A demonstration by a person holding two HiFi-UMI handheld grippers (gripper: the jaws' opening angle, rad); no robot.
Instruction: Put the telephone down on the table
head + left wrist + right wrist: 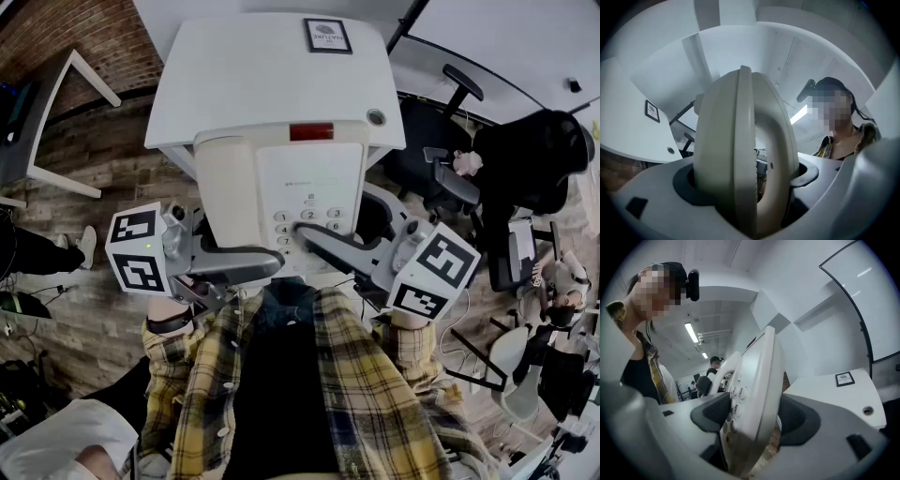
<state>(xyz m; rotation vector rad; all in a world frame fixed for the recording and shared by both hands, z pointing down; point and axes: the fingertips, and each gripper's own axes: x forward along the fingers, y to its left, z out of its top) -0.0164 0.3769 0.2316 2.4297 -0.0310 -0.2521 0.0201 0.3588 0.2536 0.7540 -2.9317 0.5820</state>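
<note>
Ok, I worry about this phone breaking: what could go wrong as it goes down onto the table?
The telephone is held only by its near edge, between the left tongs and right tongs, and seems to hang partly short of the table, over the floor; a slip could drop it.
The left tongs clamp across the handset too; releasing while tilted might let it tumble off.

left gripper (248,263): jaws wide, clamped on telephone (305,178), handset side
right gripper (323,247): jaws wide, clamped on keypad side
hands: low, close to the torso
</note>
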